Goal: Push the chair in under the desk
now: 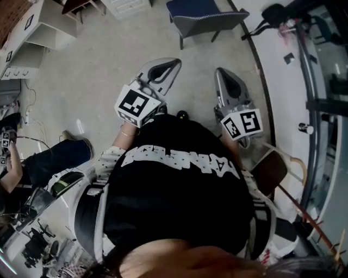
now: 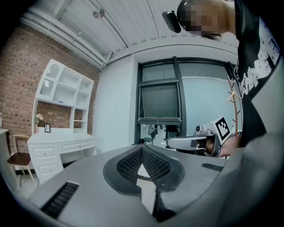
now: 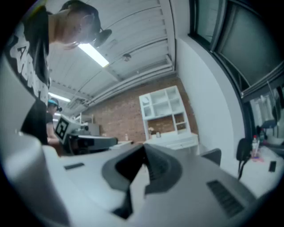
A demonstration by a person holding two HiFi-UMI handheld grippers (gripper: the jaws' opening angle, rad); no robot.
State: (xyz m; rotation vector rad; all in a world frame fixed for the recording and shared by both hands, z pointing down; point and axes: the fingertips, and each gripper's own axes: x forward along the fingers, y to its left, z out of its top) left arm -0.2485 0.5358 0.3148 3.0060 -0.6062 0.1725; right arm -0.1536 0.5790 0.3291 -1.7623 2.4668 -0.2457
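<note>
Grey floor (image 1: pixel 109 70), one blue chair (image 1: pixel 204 16). Left hand-held gripper (image 1: pixel 169 64) and right hand-held gripper (image 1: pixel 227 75), two total, both closed, empty.

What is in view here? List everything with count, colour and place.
Desk with shelves: one, white, against the brick wall.
Wooden chair: one, brown seat, beside that desk.
Second wooden chair: one, brown seat, low right in the head view.
Upholstered chair: one, blue, on the floor ahead.
Window: one, dark frame, in the white wall.
Other person: one, dark trousers, at left.
Left gripper: one, grey, shut, empty.
Right gripper: one, grey, shut, empty.
</note>
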